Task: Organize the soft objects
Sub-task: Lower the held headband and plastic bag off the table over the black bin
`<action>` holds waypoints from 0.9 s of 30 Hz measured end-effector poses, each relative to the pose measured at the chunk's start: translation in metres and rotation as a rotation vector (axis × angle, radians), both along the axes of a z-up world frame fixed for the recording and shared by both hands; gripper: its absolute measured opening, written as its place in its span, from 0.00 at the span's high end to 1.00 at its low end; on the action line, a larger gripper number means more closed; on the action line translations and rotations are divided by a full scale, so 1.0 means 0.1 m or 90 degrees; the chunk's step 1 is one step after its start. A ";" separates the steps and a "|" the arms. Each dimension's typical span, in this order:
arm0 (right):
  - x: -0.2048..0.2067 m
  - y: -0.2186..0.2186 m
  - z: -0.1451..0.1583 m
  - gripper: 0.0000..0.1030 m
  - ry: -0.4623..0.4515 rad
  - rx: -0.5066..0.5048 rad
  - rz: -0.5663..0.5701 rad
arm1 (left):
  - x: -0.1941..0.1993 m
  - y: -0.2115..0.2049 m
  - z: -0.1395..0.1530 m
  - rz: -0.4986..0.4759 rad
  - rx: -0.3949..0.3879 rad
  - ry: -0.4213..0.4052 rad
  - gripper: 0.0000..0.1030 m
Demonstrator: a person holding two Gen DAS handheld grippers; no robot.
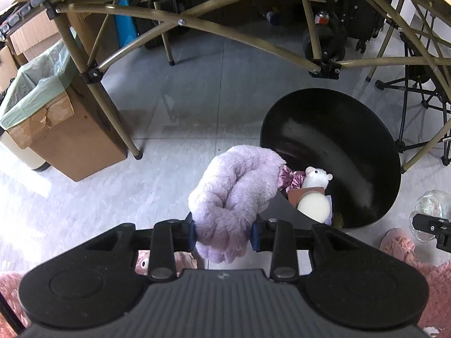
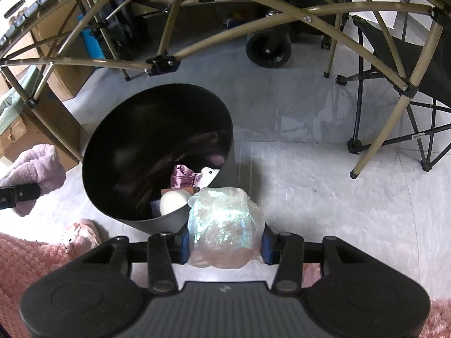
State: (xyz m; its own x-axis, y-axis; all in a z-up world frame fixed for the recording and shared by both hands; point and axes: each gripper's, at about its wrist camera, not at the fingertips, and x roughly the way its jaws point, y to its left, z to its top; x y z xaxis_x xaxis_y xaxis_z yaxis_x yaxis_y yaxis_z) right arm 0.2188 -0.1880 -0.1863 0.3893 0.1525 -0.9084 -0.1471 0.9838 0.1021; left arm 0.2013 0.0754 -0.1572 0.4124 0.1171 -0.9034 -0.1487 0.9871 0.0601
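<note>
Both claws loaded beside a partly filled bin, with more soft things left on the floor.

My left claw (image 1: 223, 235) is clamped on a fluffy lilac plush (image 1: 234, 194) just outside the near rim of the black bin (image 1: 366, 152); my right claw (image 2: 224, 243) is clamped on an iridescent plastic-wrapped soft bundle (image 2: 225, 222) at the rim's other side. Neither load is inside yet. On the floor near me, a pink fuzzy rug (image 2: 25, 262) and a pink plush slipper (image 2: 81, 236) lie unsorted. Farther in, the bin already holds a white plush mouse (image 1: 317, 176), a shiny mauve satin piece (image 1: 291, 181) and a cream round pad (image 1: 314, 207), so I judge the job roughly midway.
</note>
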 end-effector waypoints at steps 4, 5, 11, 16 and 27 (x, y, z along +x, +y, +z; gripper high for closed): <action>0.02 -0.02 -0.02 0.57 0.006 -0.004 -0.007 | 0.06 -0.02 -0.03 0.002 -0.003 0.018 0.67; 0.03 -0.02 -0.03 0.57 0.007 -0.005 -0.008 | 0.08 -0.03 -0.03 0.002 -0.004 0.020 0.67; 0.07 -0.04 -0.08 0.57 0.015 -0.010 -0.014 | 0.19 -0.07 0.00 0.011 -0.011 0.029 0.67; 0.09 -0.07 -0.12 0.57 0.022 -0.012 -0.016 | 0.27 -0.19 0.05 0.000 -0.016 0.026 0.67; 0.10 -0.17 -0.14 0.57 0.027 -0.010 -0.030 | 0.44 -0.55 0.07 -0.040 -0.025 0.030 0.67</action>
State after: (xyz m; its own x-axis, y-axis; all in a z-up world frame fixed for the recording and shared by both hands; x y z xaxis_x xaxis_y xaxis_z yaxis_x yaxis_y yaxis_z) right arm 0.2291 -0.2049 -0.2006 0.3574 0.1205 -0.9261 -0.0965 0.9911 0.0917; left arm 0.2455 0.0200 -0.1498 0.3743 0.0560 -0.9256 -0.0843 0.9961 0.0262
